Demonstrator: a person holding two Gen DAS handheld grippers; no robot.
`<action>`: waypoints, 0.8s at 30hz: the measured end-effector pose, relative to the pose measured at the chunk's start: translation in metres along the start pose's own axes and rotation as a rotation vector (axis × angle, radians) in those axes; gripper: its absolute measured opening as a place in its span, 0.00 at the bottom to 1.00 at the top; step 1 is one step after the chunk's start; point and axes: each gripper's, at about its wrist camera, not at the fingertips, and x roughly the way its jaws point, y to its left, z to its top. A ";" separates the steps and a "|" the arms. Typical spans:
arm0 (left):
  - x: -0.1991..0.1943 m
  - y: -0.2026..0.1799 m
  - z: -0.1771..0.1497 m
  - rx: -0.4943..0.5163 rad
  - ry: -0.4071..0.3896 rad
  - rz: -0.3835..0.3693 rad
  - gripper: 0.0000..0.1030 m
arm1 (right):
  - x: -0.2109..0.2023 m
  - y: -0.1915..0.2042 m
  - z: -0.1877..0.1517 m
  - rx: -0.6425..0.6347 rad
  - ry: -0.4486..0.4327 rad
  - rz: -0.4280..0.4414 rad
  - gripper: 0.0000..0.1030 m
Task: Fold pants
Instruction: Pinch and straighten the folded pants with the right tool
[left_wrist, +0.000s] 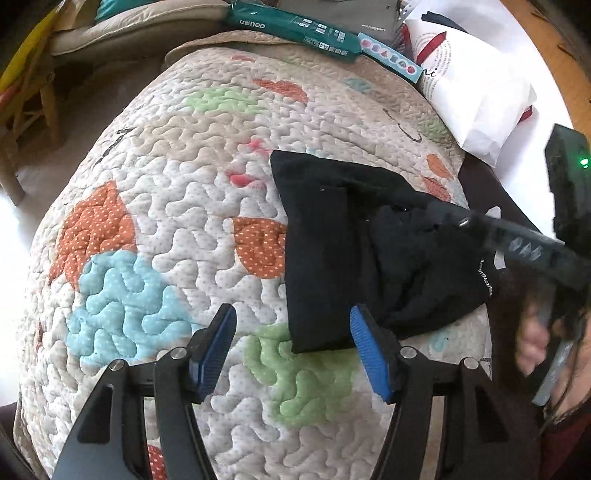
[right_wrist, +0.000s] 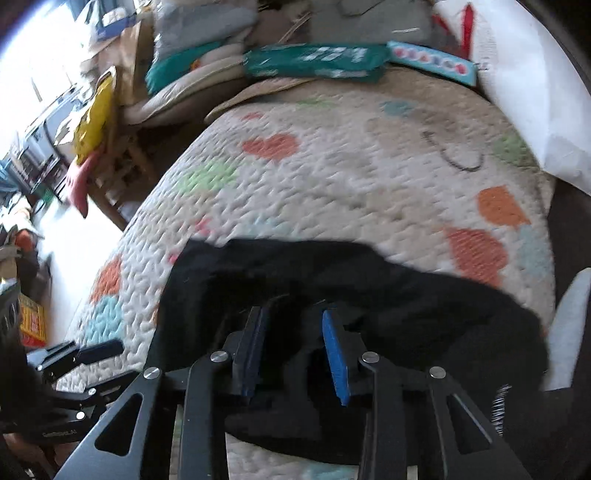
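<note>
Quilted in orange, blue and green patches, a padded cover (left_wrist: 155, 206) carries black pants (left_wrist: 354, 258) already gathered into a compact bundle on its near right side. The left gripper (left_wrist: 293, 350) hovers at the bundle's near edge, fingers spread and empty. The right gripper (right_wrist: 295, 350), blurred, sits low over the dark cloth, fingers parted; whether they touch fabric cannot be told. Soft, light and limp, the pants likely need pinching at a folded edge or corner.
</note>
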 end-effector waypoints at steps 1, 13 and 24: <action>0.000 0.001 -0.001 0.008 -0.004 -0.001 0.61 | 0.006 0.006 -0.003 -0.018 0.009 -0.015 0.34; 0.011 0.027 -0.005 -0.026 0.003 -0.031 0.61 | 0.031 -0.003 -0.029 0.096 0.066 0.000 0.02; 0.015 0.015 -0.002 -0.007 -0.015 -0.044 0.61 | 0.032 -0.017 -0.052 0.160 0.131 -0.106 0.03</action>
